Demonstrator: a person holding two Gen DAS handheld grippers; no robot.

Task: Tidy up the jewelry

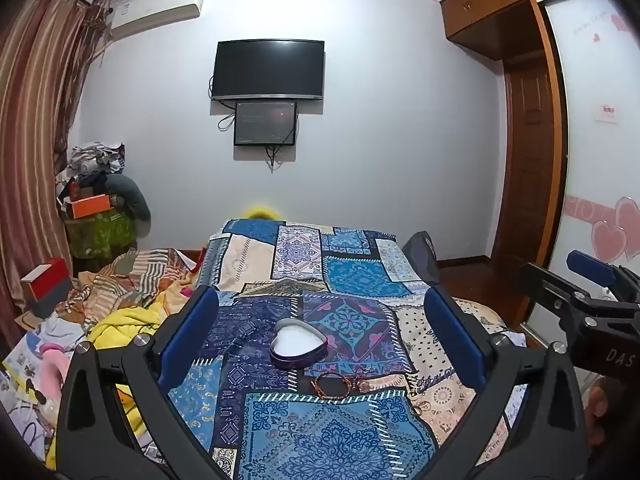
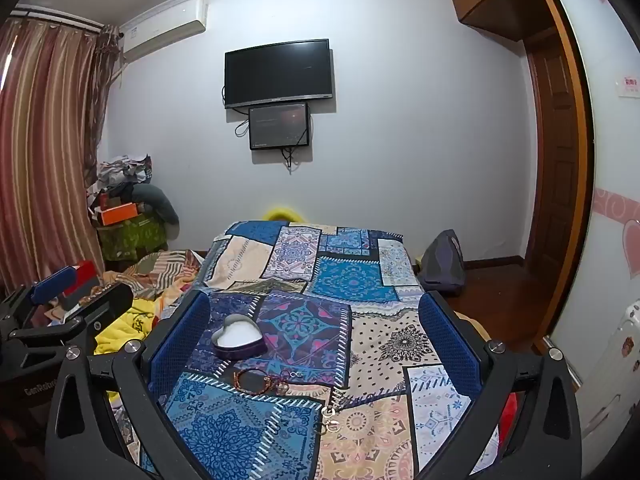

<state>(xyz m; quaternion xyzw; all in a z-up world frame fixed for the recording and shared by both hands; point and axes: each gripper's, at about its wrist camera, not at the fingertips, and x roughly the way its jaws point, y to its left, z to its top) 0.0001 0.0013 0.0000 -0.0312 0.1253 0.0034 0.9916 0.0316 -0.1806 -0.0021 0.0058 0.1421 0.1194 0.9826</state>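
Stretching away from me is the patchwork cloth, blue and cream, spread over the surface I work above, with a heap of rumpled bedding on its left and a dark television on the far wall. My left gripper hangs over the near part of the cloth with its blue pads wide apart and nothing between them. My right gripper is likewise spread wide and holds nothing.

A heart-shaped tin sits open on the cloth, white inside, purple on its wall, a little left of centre in the right wrist view. Just nearer me lies a beaded bracelet, and touching its right side is a tangle of smaller pieces I cannot tell apart. Nearer still and to the right, well apart from the tin, lie small gold earrings.
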